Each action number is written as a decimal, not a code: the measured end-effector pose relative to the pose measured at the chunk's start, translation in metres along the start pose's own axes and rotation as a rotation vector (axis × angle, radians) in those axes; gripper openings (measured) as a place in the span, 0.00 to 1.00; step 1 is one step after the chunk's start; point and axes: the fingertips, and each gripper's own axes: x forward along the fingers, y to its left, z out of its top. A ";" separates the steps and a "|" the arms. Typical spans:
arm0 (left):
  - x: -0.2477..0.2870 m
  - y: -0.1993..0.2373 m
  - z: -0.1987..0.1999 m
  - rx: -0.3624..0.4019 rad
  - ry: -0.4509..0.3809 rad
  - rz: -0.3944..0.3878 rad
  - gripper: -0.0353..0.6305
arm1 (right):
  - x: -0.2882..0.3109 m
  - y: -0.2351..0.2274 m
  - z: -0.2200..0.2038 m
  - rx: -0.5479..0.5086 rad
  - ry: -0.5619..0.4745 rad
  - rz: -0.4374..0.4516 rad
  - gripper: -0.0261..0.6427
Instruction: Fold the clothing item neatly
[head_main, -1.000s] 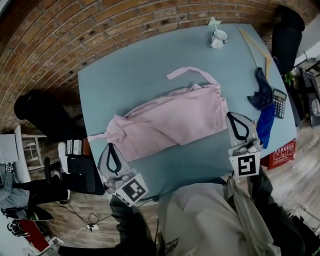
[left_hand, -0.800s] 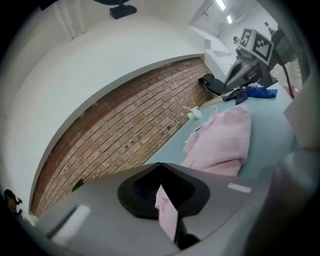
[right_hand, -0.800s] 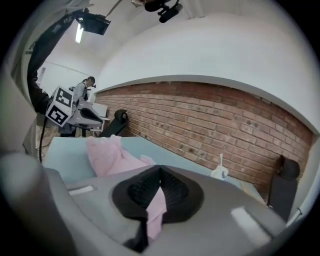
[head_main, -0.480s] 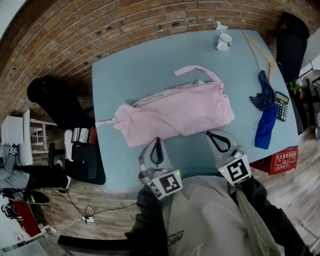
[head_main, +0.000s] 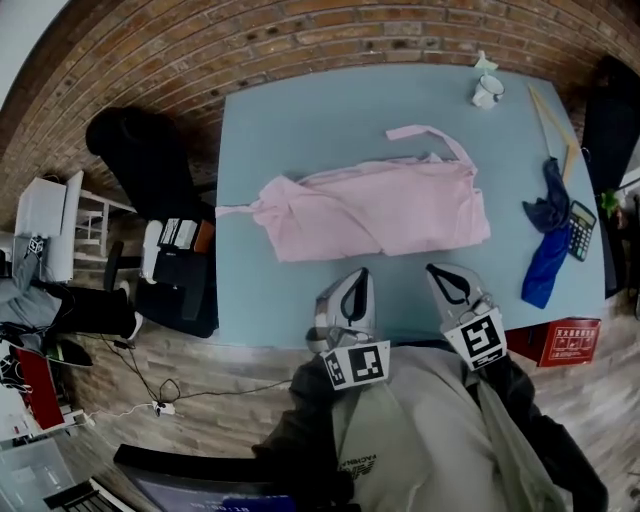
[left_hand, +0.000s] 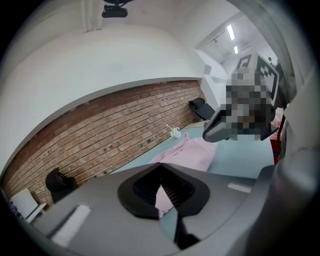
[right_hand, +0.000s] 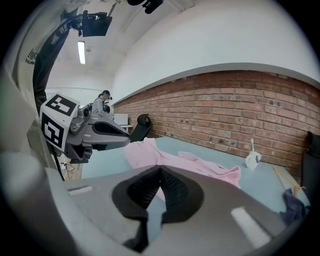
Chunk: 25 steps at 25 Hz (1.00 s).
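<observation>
Lying mid-table (head_main: 300, 120), the pink garment (head_main: 380, 210) looks only roughly folded into a band, strap (head_main: 430, 135) still loose, while the left gripper (head_main: 362, 273) and right gripper (head_main: 434, 269) hover clenched and empty just short of it

The person wears a pale grey top (head_main: 420, 440) under a dark jacket (head_main: 300, 445) with dark sleeves. The grey plastic left claw (head_main: 363, 272) and right claw (head_main: 432, 268) have black ribbed pads (left_hand: 176, 191), and each carries a white cube (head_main: 358, 364) printed with black square markers.

Office: calculator (head_main: 581, 229), desk chair (head_main: 148, 160)
</observation>
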 end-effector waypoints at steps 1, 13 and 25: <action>-0.002 -0.001 -0.001 -0.001 0.001 -0.002 0.06 | -0.001 0.001 -0.001 -0.007 0.002 0.002 0.04; -0.005 -0.015 -0.006 0.008 0.016 -0.030 0.06 | -0.003 0.012 -0.002 -0.078 0.018 0.024 0.04; -0.002 -0.024 -0.010 0.006 0.031 -0.049 0.06 | -0.006 0.012 -0.011 -0.072 0.034 0.017 0.04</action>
